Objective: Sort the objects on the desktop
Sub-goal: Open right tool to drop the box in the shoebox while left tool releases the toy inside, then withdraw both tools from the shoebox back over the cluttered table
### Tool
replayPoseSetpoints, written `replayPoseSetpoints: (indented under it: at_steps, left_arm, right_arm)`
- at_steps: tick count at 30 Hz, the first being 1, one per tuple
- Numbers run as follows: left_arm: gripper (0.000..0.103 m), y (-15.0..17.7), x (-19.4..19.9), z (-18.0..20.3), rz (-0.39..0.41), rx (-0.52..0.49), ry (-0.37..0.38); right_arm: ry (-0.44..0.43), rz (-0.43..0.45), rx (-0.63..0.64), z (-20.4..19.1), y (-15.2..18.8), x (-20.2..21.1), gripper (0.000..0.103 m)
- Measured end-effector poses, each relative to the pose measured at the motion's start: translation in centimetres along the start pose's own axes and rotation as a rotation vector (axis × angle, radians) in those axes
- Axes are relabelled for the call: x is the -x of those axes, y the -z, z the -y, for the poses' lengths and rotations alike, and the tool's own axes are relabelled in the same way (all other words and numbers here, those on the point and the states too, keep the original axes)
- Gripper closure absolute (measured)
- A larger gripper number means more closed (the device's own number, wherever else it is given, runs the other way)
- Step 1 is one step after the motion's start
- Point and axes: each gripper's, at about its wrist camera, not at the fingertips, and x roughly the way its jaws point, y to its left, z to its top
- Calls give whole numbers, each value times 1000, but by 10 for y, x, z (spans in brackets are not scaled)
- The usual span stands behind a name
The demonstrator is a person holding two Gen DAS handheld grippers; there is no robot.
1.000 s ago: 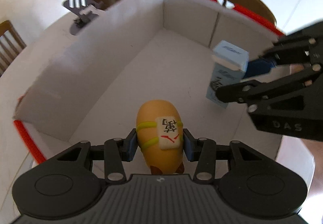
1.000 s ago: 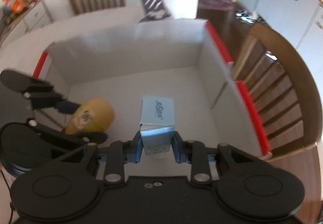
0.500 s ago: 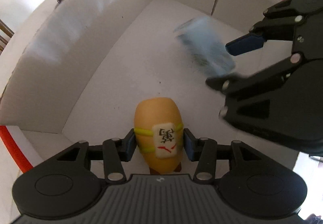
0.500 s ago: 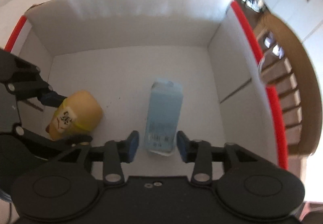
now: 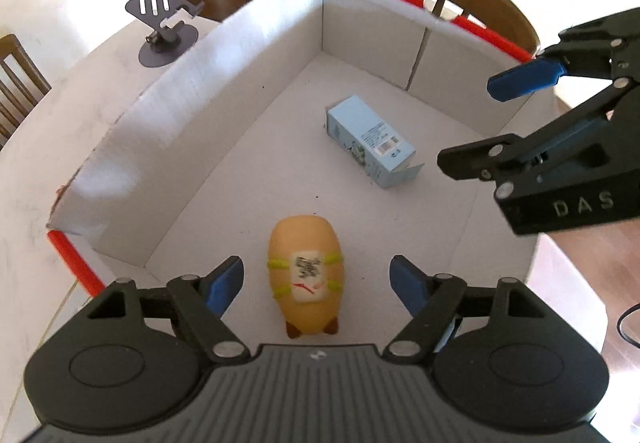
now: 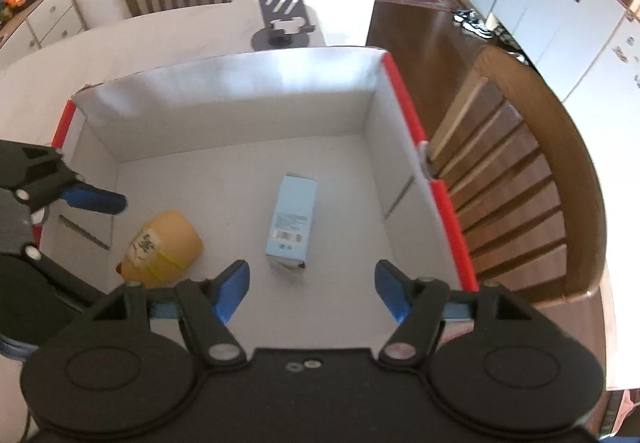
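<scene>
A white table fills the left of the left wrist view, and on it sits a big open cardboard box with white inner walls and red-edged rims; it looks to be the bin the sorting goes into. A wooden chair curves along the right of the right wrist view, hard against the box. A dark metal stand waits on the table at upper left, outside the box.

Inside, on the box floor, a pale blue carton lies on its side near the centre, one end flap sprung open. Below it, at lower centre, an orange figurine with yellow bands and a printed label lies flat, well apart from the carton.

The left gripper hangs over the figurine, its jaws opening, blue pads clear on both sides. The right gripper is likewise letting go, jaws opening above the carton's near end, touching nothing.
</scene>
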Motion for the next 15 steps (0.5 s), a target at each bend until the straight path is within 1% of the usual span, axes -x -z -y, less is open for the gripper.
replayPoseSetpoints:
  at_steps: [1,2,5,15]
  left_arm:
    - [23,2,2,1,5,4,-4]
    - [23,-7,-3,-9,10,10,-6]
    - [23,-9,7,-13,34,31,-7]
    - [23,6,64,-15,174,106,-43]
  right_arm:
    - [2,6,-8,2,1,3,34]
    - [1,9,-18,5,2,7,34]
    - [-19,18,-43,11,3,16,35]
    - [-70,92,-35,8,7,53,35]
